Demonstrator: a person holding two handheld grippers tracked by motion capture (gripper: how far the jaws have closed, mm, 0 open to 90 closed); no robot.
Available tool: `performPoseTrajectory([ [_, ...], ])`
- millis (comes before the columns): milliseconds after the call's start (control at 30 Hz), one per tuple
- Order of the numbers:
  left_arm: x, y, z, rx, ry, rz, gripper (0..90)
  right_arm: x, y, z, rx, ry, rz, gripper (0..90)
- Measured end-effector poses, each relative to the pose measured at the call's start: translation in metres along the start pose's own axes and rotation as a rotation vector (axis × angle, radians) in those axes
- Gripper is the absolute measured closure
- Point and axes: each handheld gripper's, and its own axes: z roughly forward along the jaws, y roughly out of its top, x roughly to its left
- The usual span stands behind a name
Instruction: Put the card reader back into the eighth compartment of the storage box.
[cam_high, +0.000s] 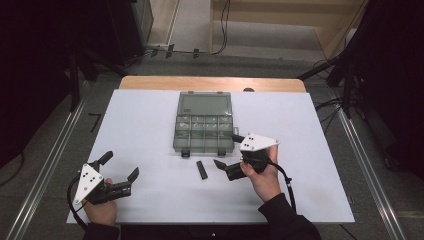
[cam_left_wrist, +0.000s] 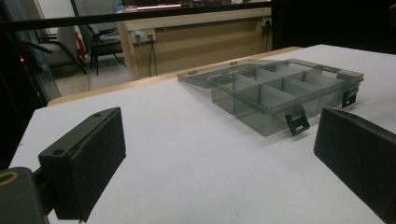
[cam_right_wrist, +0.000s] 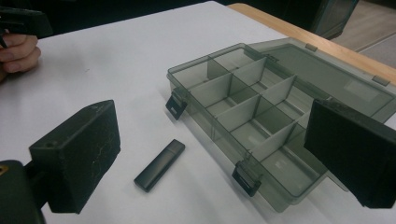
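Here, right gripper (cam_high: 225, 151) jaws released near black stick (cam_high: 201, 170), left gripper (cam_high: 120, 166) jaws released.

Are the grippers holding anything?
No. Both the left gripper and the right gripper are open and empty; the black stick lies loose on the table.

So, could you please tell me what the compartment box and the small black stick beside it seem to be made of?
The compartment box looks like smoky translucent plastic: the dividers and the table show through its glossy walls, and its latches are opaque black. The small black stick, perhaps a USB drive, looks like matte dark plastic or metal; I cannot tell which.
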Motion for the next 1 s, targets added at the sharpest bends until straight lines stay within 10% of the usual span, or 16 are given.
performPoseTrajectory([
  [1000, 0.001, 0.0, 0.0, -0.004, -0.002, -0.006, 2.3, 0.013, 0.012, 0.049, 0.211, 0.038, -0.015, 7.3],
])
